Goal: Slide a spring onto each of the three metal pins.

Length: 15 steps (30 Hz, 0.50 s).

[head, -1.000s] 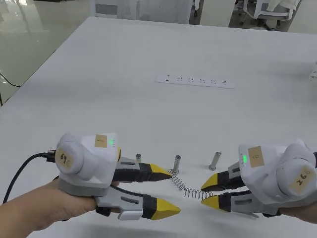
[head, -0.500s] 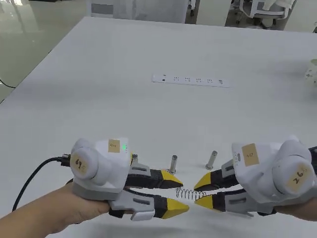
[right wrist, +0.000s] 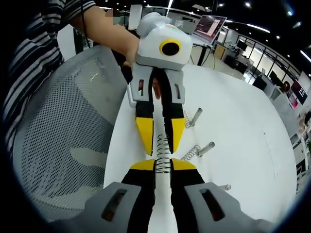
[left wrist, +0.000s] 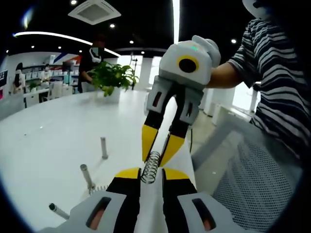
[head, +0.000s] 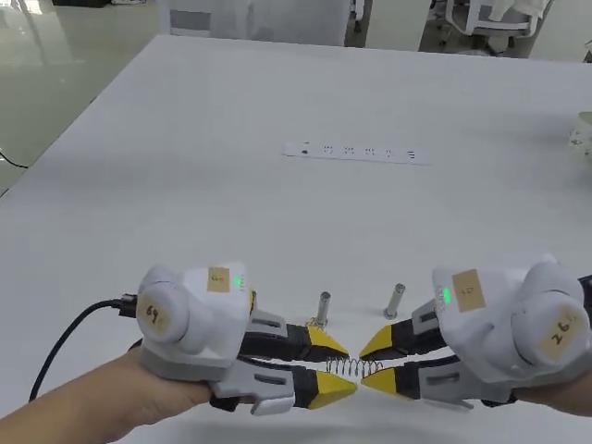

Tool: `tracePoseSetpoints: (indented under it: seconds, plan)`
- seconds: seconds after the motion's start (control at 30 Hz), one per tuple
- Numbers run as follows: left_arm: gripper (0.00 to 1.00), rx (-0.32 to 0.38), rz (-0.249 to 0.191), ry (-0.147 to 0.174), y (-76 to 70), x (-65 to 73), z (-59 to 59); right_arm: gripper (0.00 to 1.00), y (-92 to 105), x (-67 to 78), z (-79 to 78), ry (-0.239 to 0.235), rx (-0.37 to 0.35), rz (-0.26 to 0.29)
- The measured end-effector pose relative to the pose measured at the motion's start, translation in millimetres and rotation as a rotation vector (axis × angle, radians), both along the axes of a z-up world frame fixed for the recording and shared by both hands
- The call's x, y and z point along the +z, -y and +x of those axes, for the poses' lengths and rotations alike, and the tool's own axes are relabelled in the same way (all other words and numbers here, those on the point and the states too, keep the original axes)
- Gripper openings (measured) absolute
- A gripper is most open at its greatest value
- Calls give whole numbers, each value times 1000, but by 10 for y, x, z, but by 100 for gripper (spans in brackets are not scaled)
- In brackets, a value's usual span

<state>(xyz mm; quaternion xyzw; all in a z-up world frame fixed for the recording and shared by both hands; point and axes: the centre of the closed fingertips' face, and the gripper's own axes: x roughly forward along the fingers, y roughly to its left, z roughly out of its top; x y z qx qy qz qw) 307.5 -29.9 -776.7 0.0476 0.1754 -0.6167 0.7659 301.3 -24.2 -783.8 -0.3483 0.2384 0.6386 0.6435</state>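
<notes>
A short coil spring [head: 353, 367] hangs level between my two grippers just above the white table [head: 277, 213]. My right gripper [head: 367, 364] is shut on one end of it. My left gripper [head: 340, 368] faces it tip to tip, its jaws closed in on the other end. In the left gripper view the spring [left wrist: 150, 167] sits between my yellow tips, and in the right gripper view the spring [right wrist: 163, 153] runs up to the opposite tips. Two upright metal pins [head: 324, 305] [head: 395, 301] stand just behind the grippers. Three pins [right wrist: 195, 116] [right wrist: 209, 147] [right wrist: 224, 187] show in the right gripper view.
A white power strip [head: 356, 153] lies flat at mid-table. A black cable [head: 74, 333] trails from the left gripper. Coils [right wrist: 192, 152] show beside two of the pins. A mesh chair [right wrist: 68, 141] and the person's striped sleeve are by the near table edge.
My left gripper has moved right onto the spring's free end and its jaws have narrowed around it. The spring is now shorter and level. The right gripper has barely moved.
</notes>
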Motion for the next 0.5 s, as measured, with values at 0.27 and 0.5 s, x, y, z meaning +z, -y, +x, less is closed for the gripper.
tracePoseSetpoints:
  seconds: [0.27,0.5]
  plan:
    - [5,6,-4,12,-20,26,6,8,-17,27,-16,-1,1,12]
    - [4,-16,-15,5,-12,54,-30,8,-13,45,-41,-17,-1,27]
